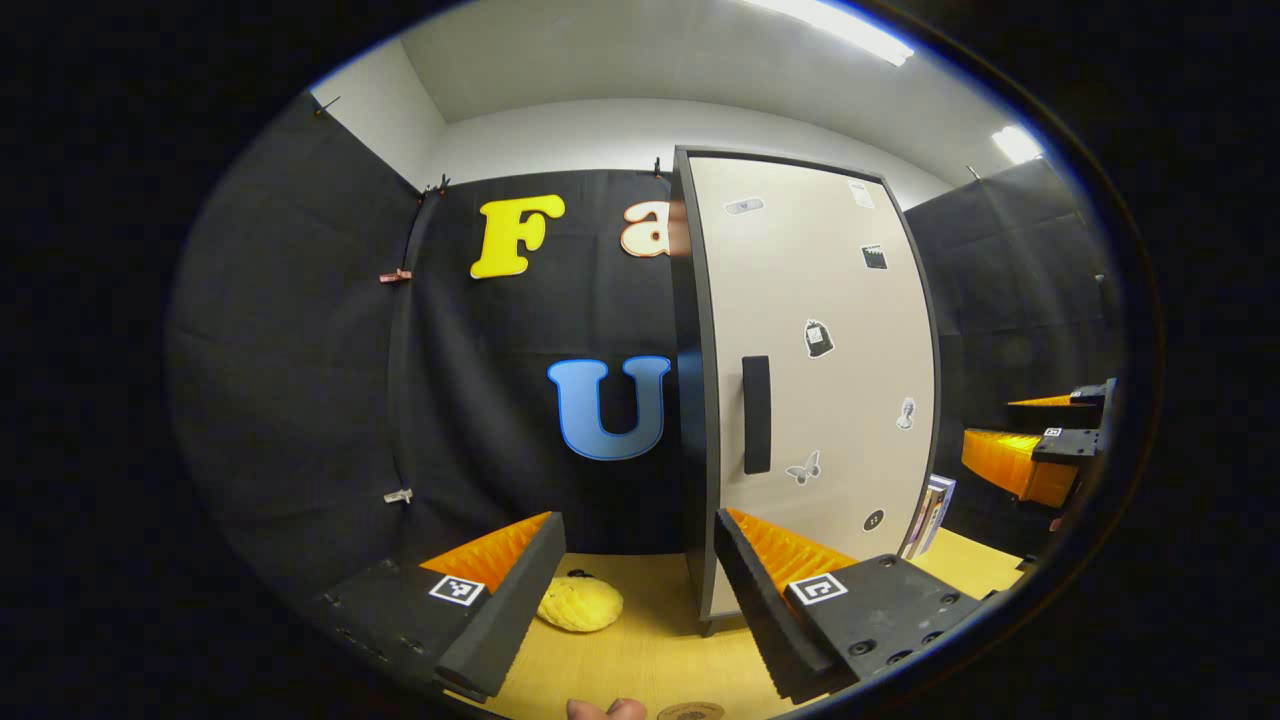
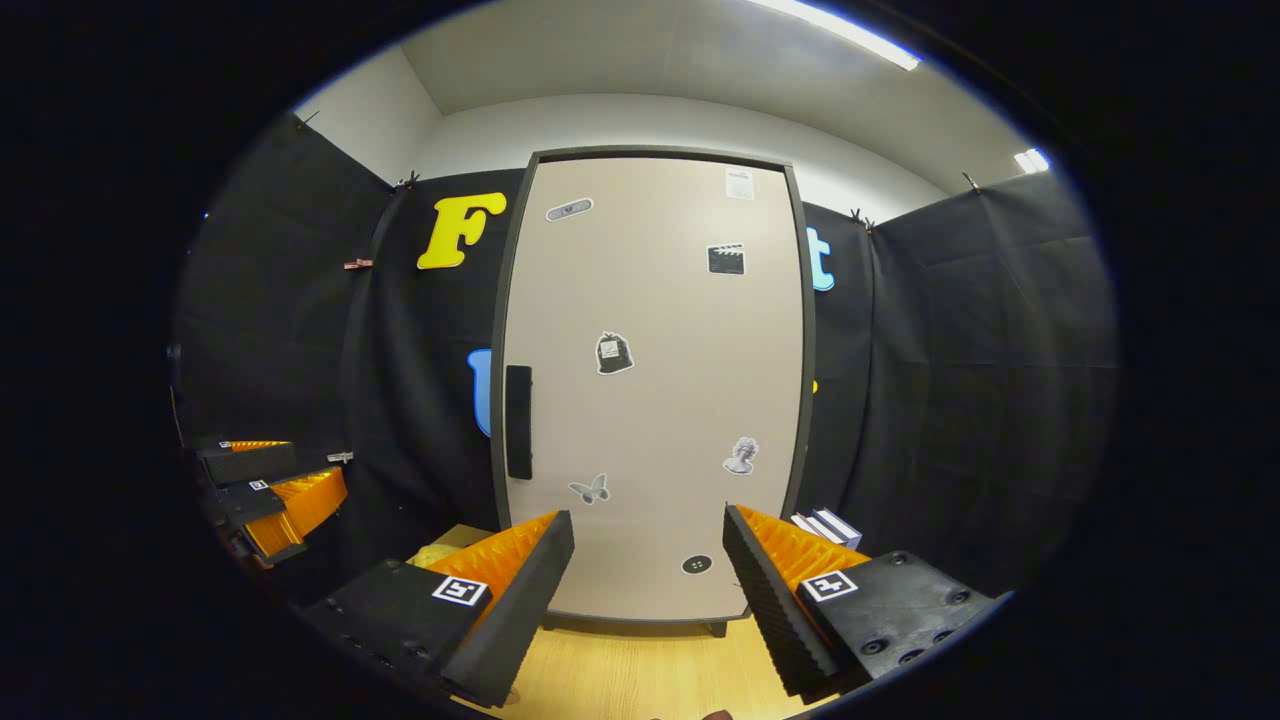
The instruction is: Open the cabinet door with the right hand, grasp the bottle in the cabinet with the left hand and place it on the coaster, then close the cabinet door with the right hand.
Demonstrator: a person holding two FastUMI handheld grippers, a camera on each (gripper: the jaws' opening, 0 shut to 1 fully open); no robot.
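A tall beige cabinet (image 2: 655, 400) with a dark frame stands on the wooden table, its door closed and dotted with stickers. Its black vertical handle (image 2: 518, 421) is on the door's left side; the handle (image 1: 757, 414) also appears in the left gripper view. My right gripper (image 2: 645, 590) faces the door from a short distance, open and empty. My left gripper (image 1: 635, 590) is open and empty, off the cabinet's (image 1: 810, 380) left corner. A round coaster (image 1: 690, 711) lies at the table's near edge. What is inside the cabinet is hidden behind the door.
A yellow bumpy object (image 1: 580, 604) lies on the table (image 1: 640, 650) left of the cabinet. Books (image 2: 828, 527) lean at the cabinet's right side. Part of a hand (image 1: 606, 709) is at the bottom edge. The other gripper (image 1: 1040, 450) is at the far right.
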